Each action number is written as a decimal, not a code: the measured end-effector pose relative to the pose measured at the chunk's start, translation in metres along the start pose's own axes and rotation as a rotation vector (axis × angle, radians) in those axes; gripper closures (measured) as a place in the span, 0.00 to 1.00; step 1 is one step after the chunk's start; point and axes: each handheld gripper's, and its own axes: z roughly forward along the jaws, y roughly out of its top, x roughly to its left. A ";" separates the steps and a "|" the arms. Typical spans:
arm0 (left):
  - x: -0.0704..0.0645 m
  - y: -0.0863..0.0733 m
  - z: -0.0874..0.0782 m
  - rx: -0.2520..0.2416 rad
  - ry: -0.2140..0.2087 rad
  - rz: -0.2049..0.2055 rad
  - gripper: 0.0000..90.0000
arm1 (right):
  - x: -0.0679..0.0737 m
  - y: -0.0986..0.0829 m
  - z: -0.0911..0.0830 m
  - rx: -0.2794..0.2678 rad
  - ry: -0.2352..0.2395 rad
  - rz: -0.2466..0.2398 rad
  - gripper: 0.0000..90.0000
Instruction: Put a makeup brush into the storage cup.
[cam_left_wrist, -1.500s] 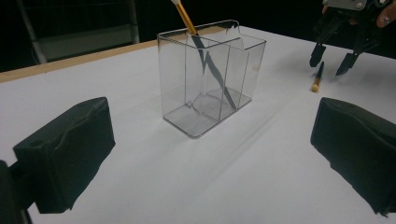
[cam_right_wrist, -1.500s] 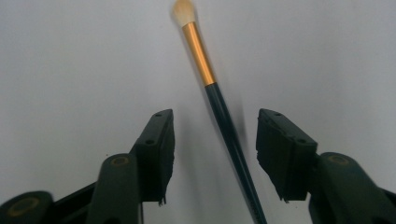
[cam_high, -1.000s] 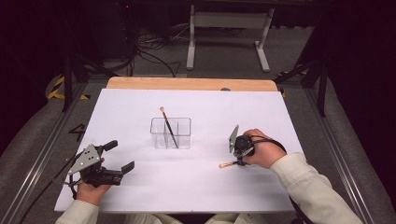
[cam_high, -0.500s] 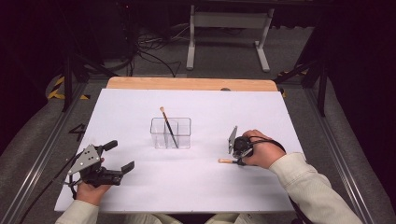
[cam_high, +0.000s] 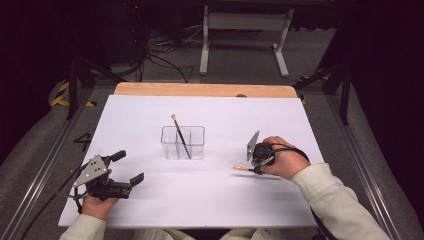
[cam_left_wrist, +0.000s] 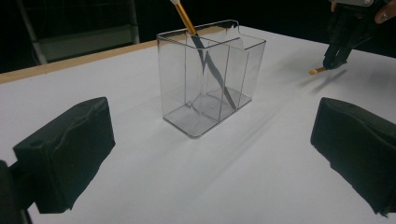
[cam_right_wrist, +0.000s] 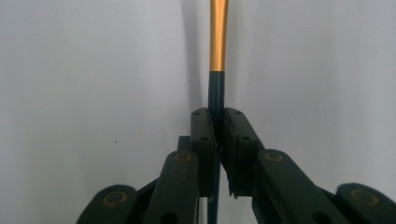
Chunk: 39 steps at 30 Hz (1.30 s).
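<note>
High view: two claws, two pencils, one clear box (cam_high: 183, 142) on the white desk (cam_high: 200, 200). One pencil in the box (cam_high: 180, 135) leans, tip up and left. Left claw (cam_high: 125, 167) sits near the front-left desk corner, held low in the left hand (cam_high: 97, 202), released, nothing between its jaws. Right claw (cam_high: 252, 167) is right of the box, right hand (cam_high: 285, 160) wrapped over it, pointing left; second pencil (cam_high: 242, 168) sticks out of it to the left, low over the desk.

Left gripper view: jaws wide apart, box centred between them and well apart from both. Box has two compartments; leaning pencil in the far one.

Right gripper view: jaws clenched on the second pencil's dark shaft, orange part beyond the tips.
</note>
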 end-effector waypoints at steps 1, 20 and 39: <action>0.000 0.000 0.000 0.000 0.000 0.000 0.00 | 0.000 0.000 0.000 0.000 0.000 0.000 0.93; 0.000 0.000 0.000 0.000 0.000 -0.002 0.00 | 0.005 0.001 -0.032 -0.129 -0.038 0.022 0.93; 0.000 0.000 0.000 -0.007 0.003 -0.002 0.00 | 0.007 -0.007 -0.062 -0.374 -0.129 0.046 0.93</action>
